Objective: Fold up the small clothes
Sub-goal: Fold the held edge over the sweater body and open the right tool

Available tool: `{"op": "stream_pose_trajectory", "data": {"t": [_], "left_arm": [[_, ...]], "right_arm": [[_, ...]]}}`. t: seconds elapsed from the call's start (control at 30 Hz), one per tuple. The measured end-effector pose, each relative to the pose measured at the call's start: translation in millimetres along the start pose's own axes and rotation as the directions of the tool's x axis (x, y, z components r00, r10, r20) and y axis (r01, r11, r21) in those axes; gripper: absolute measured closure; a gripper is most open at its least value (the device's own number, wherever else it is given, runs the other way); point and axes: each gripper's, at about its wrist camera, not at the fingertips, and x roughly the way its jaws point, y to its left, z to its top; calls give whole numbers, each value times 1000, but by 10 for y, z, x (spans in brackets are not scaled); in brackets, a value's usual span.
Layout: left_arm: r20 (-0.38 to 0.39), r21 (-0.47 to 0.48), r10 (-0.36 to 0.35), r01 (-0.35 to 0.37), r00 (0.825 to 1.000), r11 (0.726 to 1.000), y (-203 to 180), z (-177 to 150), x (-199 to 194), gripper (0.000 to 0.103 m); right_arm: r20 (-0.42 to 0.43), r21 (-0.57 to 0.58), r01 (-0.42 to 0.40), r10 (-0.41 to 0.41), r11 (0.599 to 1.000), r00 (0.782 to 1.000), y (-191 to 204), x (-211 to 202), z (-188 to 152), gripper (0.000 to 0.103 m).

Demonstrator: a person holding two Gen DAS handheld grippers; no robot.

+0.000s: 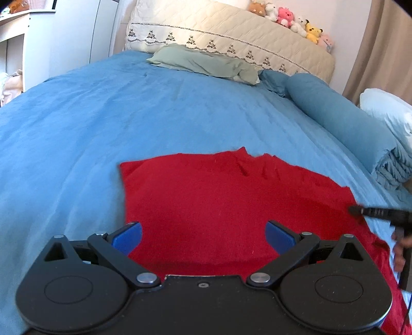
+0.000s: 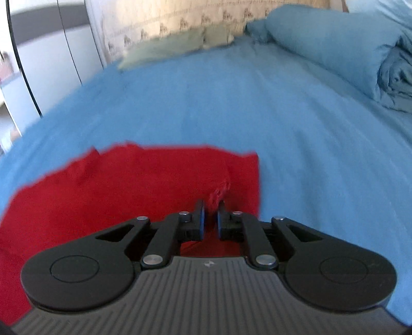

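A red cloth (image 1: 206,193) lies spread flat on the blue bedspread (image 1: 116,116). My left gripper (image 1: 203,228) hangs over its near edge, open wide, with nothing between the blue pads (image 1: 128,235). At the cloth's right edge, the left wrist view shows my right gripper (image 1: 356,210) with its tip on the fabric. In the right wrist view the red cloth (image 2: 116,185) fills the lower left. There my right gripper (image 2: 210,206) has its jaws parted by a narrow gap. A bunched tuft of cloth (image 2: 219,194) stands between the tips, near the cloth's right edge.
A green pillow (image 1: 206,63) and a cream quilted headboard (image 1: 231,31) with plush toys (image 1: 291,18) are at the far end. A rolled blue duvet (image 1: 347,121) lies along the right side. A person's hand (image 1: 400,252) holds the right gripper's handle. White cupboards (image 1: 77,33) stand on the left.
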Motion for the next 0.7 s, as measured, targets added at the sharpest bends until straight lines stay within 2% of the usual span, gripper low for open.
{"op": "stream_pose_trajectory", "data": {"t": [0.07,0.13,0.17,0.2,0.27,0.37,0.47,0.53,0.7], "left_arm": [[8,9,-2,1,1000,1000,-26,47,39,0],[24,38,-1,0,1000,999,-52,84,94,0],[31,53,-1,0,1000,999,-58,103,131,0],[45,69,0,-3,999,998,-58,122,189,0],[60,79,11,-15,998,997,-26,157,317,0],[76,33,34,-37,997,999,112,231,541,0],[54,-29,19,-18,998,999,294,287,790,0],[43,-21,15,-14,999,1000,362,301,908,0],[5,45,27,-27,1000,999,323,356,955,0]], "right_arm": [[13,-8,21,-20,1000,1000,-42,-27,-60,60],[52,-16,57,-56,998,997,-1,-115,-60,33],[96,-39,73,-69,997,993,79,-151,-62,7],[161,-64,82,-71,995,984,135,-166,-68,0],[240,-130,50,-18,990,971,284,-219,-122,0],[168,-215,-19,56,977,984,454,-45,-125,0],[119,-229,-33,62,973,991,496,177,-177,0],[67,-207,-60,75,976,995,442,318,-236,0],[68,-186,-83,97,979,993,399,263,-323,0]]}}
